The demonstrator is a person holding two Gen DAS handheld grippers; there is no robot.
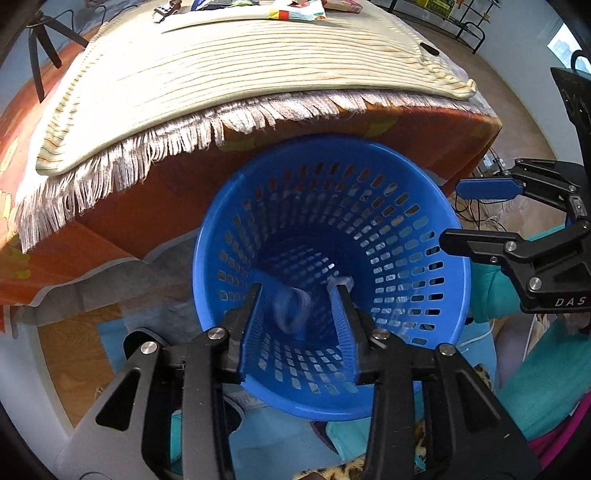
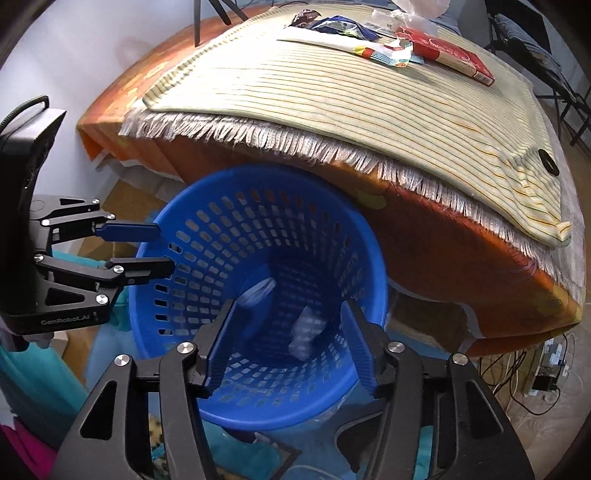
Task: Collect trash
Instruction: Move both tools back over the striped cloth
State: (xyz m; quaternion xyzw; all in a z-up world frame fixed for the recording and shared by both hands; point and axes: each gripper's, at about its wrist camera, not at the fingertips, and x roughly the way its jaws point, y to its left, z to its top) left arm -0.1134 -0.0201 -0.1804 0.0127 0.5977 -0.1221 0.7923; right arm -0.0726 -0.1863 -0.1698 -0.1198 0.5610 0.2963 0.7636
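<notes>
A blue perforated basket (image 1: 448,280) stands on the floor in front of the table; it also shows in the right wrist view (image 2: 147,280). My left gripper (image 1: 300,291) is open above its mouth, and a blurred pale piece of trash (image 1: 291,306) is between and below the fingers. My right gripper (image 2: 286,314) is open over the basket too, with two pale pieces of trash (image 2: 306,332) inside. More trash lies at the table's far edge: wrappers (image 2: 334,26), a colourful packet (image 2: 388,51), a red box (image 2: 454,55).
The table carries a striped cream mat (image 2: 332,110) with fringe over an orange cloth (image 2: 461,251). Cables and a power strip (image 2: 546,369) lie on the floor at right. Teal clothing (image 1: 535,384) is near the basket. Chairs (image 2: 546,44) stand behind.
</notes>
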